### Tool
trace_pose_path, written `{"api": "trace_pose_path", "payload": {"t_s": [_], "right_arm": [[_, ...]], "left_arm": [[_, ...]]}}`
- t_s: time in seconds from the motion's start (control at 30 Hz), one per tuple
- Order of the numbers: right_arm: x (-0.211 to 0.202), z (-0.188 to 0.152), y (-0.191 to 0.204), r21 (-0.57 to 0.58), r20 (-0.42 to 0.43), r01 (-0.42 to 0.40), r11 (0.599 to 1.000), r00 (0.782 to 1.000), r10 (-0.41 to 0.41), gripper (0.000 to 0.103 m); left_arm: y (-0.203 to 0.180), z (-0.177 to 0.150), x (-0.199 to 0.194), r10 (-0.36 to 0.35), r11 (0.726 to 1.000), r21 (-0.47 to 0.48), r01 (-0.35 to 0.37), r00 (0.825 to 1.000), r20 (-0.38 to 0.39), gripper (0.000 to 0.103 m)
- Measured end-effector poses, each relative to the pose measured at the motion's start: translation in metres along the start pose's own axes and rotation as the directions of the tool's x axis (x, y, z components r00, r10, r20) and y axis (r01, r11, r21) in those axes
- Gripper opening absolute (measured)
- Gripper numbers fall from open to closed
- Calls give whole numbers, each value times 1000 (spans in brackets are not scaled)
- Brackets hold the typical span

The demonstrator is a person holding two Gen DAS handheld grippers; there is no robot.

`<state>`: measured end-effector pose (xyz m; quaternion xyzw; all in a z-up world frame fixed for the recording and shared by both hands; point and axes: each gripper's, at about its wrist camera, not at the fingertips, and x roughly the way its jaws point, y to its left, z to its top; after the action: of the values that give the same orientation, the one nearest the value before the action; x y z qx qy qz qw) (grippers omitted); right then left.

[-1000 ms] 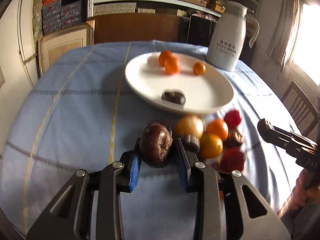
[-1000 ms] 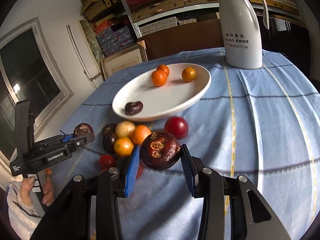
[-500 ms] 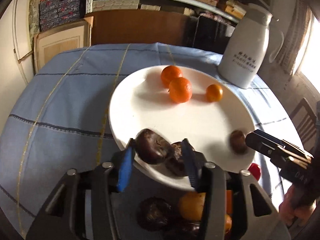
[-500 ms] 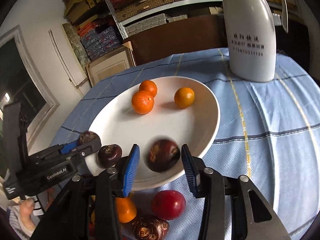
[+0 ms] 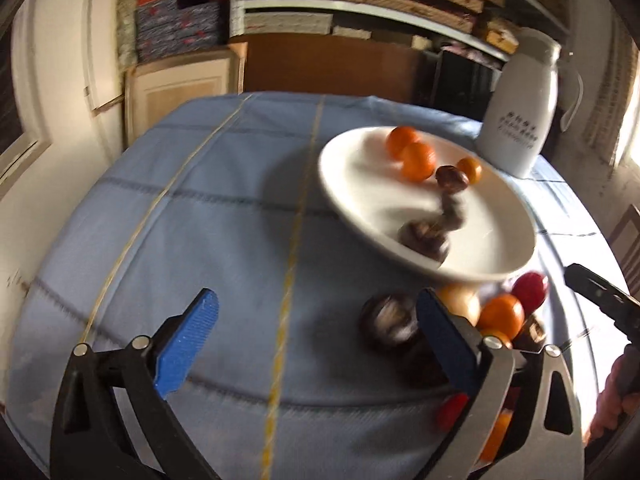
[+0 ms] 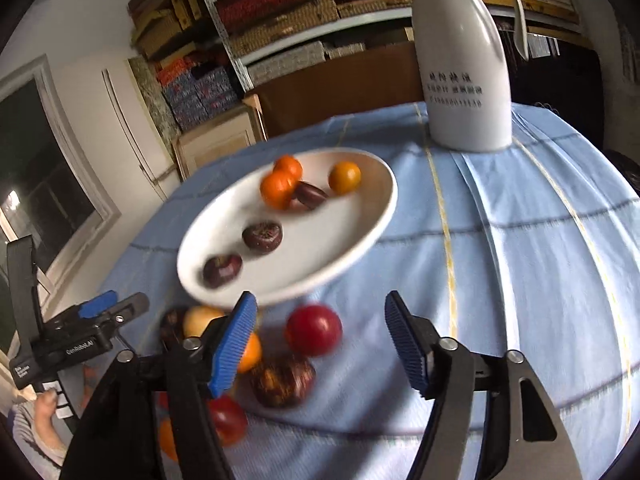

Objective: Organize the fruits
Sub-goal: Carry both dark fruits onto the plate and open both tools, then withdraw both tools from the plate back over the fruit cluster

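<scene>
Left gripper (image 5: 316, 330): jaws spread wide after just opening, nothing between them; blue pads over bare cloth, the right pad just in front of the loose pile.
Right gripper (image 6: 320, 340): jaws partly apart, also just opened, empty; it points down at the red fruit (image 6: 313, 330).
Plate (image 6: 372, 220): white, shallow, on the blue tablecloth (image 6: 520, 260) near the white jug (image 6: 464, 72).
Fruit on plate: three small oranges (image 6: 278, 189) at the far side, three dark purple fruits (image 6: 262, 235) spread from near rim to centre. The left view smears the dark ones, so whether they are at rest cannot be told.
Fruit off plate: a pile on the cloth just below the near rim, made up of the red fruit, a yellow fruit (image 6: 200, 317), oranges, a mottled dark fruit (image 6: 282, 378) and more red ones at the lower left.
Handling, judged: all pieces look light, round and smooth-skinned, so liable to roll or squirt from the pads. The dark ones look hard-shelled; the red ones appear soft and easily bruised.
Grip point, judged: across the widest middle, pads on opposite sides, gentle closure.
Risk, judged: the pieces touch one another, so taking one may nudge its neighbours.
</scene>
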<state>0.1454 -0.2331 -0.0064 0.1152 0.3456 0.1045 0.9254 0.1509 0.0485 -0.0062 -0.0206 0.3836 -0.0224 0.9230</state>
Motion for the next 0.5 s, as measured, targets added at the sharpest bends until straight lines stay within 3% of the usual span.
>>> {"api": "trace_pose_path", "payload": {"t_s": [0.13, 0.27, 0.5], "right_arm": [[-12, -7, -2, -5, 35, 38, 999, 999, -38, 82], [-16, -11, -12, 29, 31, 51, 998, 998, -52, 87], [-15, -11, -15, 56, 17, 54, 997, 998, -55, 89]], "left_arm": [[11, -13, -2, -18, 999, -51, 17, 999, -30, 98], [11, -21, -7, -102, 992, -76, 99, 994, -42, 98], [-28, -25, -17, -129, 989, 77, 128, 992, 11, 98]]}}
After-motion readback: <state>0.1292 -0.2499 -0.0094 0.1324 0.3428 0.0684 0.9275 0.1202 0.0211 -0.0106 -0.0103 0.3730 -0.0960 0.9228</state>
